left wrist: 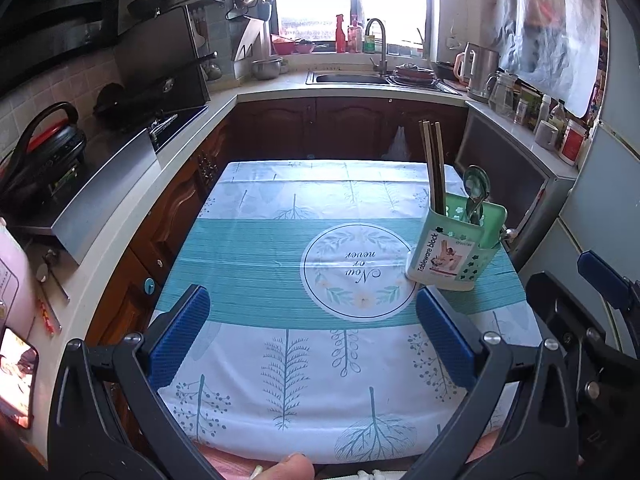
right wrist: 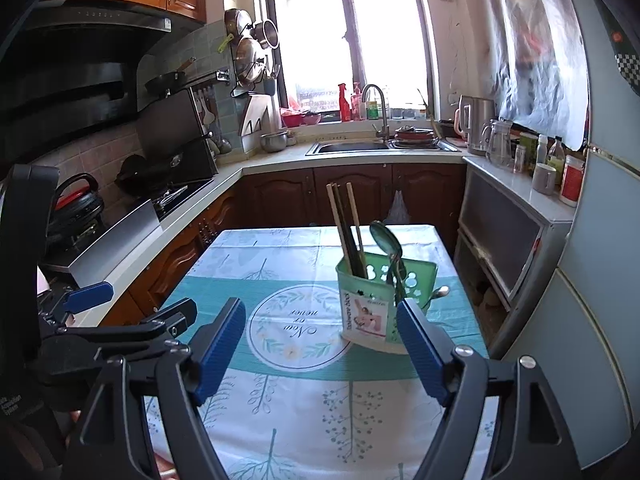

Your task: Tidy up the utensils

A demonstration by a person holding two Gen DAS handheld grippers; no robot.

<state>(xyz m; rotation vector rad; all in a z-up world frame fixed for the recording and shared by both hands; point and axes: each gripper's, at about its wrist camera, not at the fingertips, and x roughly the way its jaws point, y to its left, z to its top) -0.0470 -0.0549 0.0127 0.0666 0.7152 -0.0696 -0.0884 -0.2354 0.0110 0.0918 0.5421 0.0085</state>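
My left tongs (left wrist: 313,336) stand wide apart with nothing between the blue pads, only the leaf-print cloth of the desk (left wrist: 280,248) below them. My right tongs (right wrist: 322,354) are spread just as wide and grip nothing either; the right pad overlaps the near corner of the utensil holder (right wrist: 370,312) in that view, but I cannot tell whether it touches.

Ahead of the left tongs and off to their right, the green holder (left wrist: 452,254) stands upright on the teal band of the cloth, near the desk's right edge. From the right tongs it sits just beyond the right pad. In its left compartment the chopsticks (right wrist: 346,232) stand on end, long axis nearly vertical, tips leaning slightly left and away from me. In the right compartment the spoons (right wrist: 386,244) stand handle-down, bowls up, and one handle (right wrist: 440,291) pokes out low on the right side.

Further out, the sink (right wrist: 348,146) sits under the window.
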